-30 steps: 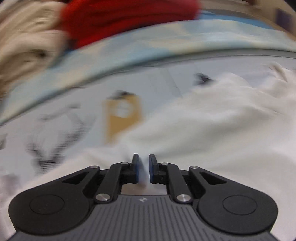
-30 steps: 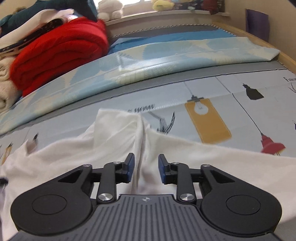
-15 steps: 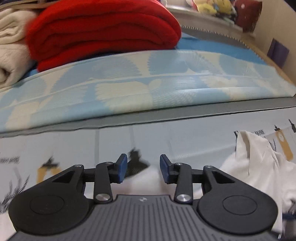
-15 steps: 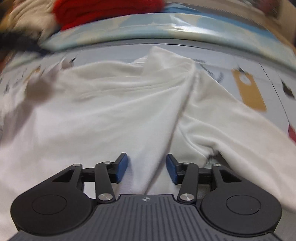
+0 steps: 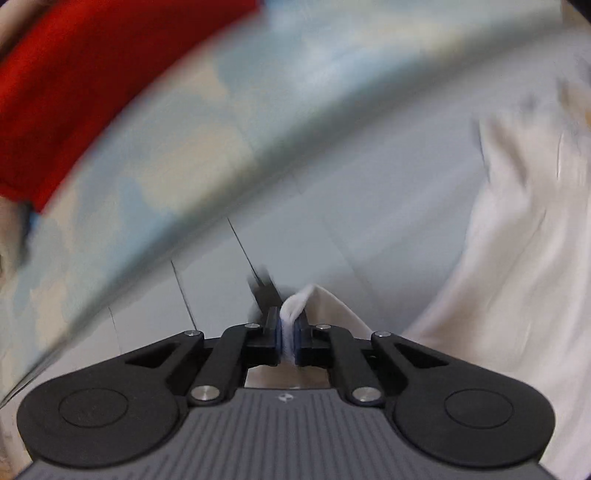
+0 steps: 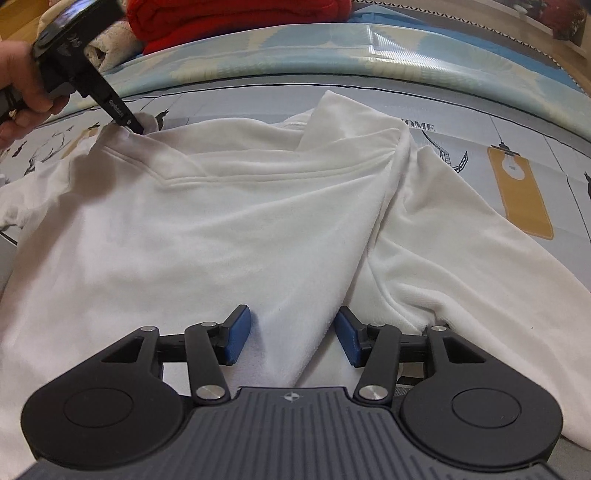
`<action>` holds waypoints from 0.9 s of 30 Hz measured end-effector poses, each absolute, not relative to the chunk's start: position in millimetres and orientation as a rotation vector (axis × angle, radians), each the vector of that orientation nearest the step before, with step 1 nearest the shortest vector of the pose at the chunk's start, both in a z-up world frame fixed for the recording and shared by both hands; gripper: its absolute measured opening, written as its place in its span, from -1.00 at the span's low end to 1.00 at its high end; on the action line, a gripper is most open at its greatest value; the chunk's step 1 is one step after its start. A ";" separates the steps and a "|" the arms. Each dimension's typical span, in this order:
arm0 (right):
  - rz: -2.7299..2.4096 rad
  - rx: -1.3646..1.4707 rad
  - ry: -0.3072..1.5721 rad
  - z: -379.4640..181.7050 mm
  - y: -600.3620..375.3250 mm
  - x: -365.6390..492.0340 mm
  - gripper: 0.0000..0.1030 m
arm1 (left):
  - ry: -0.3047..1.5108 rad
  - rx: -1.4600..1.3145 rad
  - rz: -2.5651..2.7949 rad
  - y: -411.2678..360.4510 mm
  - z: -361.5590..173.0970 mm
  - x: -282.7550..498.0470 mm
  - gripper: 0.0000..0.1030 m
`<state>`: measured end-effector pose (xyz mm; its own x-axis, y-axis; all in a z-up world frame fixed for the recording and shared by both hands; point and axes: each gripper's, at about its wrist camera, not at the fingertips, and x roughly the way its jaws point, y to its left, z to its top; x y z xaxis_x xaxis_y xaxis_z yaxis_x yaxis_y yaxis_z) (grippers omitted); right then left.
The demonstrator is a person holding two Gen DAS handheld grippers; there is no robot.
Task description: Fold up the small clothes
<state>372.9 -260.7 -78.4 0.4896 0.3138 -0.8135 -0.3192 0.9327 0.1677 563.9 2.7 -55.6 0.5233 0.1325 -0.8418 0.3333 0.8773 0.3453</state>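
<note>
A small white garment (image 6: 229, 221) lies spread and creased on a printed grey-blue sheet (image 6: 498, 122). My left gripper (image 5: 289, 326) is shut on a fold of the white garment's edge (image 5: 295, 306); it also shows at the far left of the right wrist view (image 6: 129, 122), pinching a far corner of the cloth. My right gripper (image 6: 291, 332) is open, its blue pads astride a ridge of the cloth at the near edge. More of the garment (image 5: 517, 258) shows at the right of the blurred left wrist view.
A folded red blanket (image 6: 236, 14) and cream blankets (image 6: 110, 44) are stacked behind a pale blue patterned quilt (image 6: 332, 51) at the back. The sheet carries lamp and lettering prints (image 6: 517, 192) at the right.
My left gripper has gone from open above the sheet to shut on the garment's corner. My right gripper has opened wider over the cloth ridge. The garment lies more spread out.
</note>
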 end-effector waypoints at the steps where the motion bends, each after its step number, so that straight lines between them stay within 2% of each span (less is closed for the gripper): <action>1: 0.383 -0.005 0.989 -78.2 -260.2 373.3 0.07 | 0.888 0.383 -0.035 16.7 -38.6 558.1 -0.87; 3: 0.381 -0.009 0.988 -78.0 -257.9 372.6 0.13 | 0.818 0.229 0.062 37.6 -37.8 550.2 -0.86; 5: 0.385 -0.017 0.983 -78.2 -255.7 371.3 0.18 | 0.911 0.230 0.047 41.7 -57.2 552.2 -0.78; 6: 0.386 -0.021 0.981 -78.5 -256.6 370.6 0.18 | 0.903 0.227 0.053 44.2 -58.7 549.6 -0.74; 9: 0.376 -0.028 0.977 -78.4 -256.3 369.0 0.18 | 0.750 0.055 0.110 66.4 -33.7 527.8 -0.11; 10: 0.373 -0.026 0.975 -78.6 -256.4 368.7 0.18 | 0.709 -0.007 0.120 71.8 -24.7 520.1 -0.08; 14: 0.362 0.009 0.968 -77.1 -261.5 368.1 0.17 | 0.664 -0.043 0.107 81.2 -1.1 485.0 -0.08; 15: 0.356 0.038 0.969 -75.4 -263.9 368.4 0.09 | 0.658 -0.042 0.097 81.7 4.2 474.6 -0.08; 19: 0.271 0.168 0.945 -54.8 -284.3 367.0 0.02 | 0.655 -0.090 0.072 104.3 35.7 408.5 -0.10; 22: 0.218 0.201 0.864 -21.7 -302.2 348.8 -0.13 | 0.663 -0.090 0.047 107.7 59.6 341.8 -0.14; 23: 0.204 0.210 0.832 -8.4 -309.7 337.5 -0.26 | 0.668 -0.073 0.035 105.8 67.7 317.7 -0.14; 24: 0.196 0.223 0.814 1.0 -317.6 328.3 -0.38 | 0.670 -0.059 0.021 104.6 73.9 296.0 -0.21; 27: 0.191 0.255 0.765 28.7 -341.0 287.1 -0.53 | 0.696 -0.067 -0.058 99.1 85.9 224.7 -0.46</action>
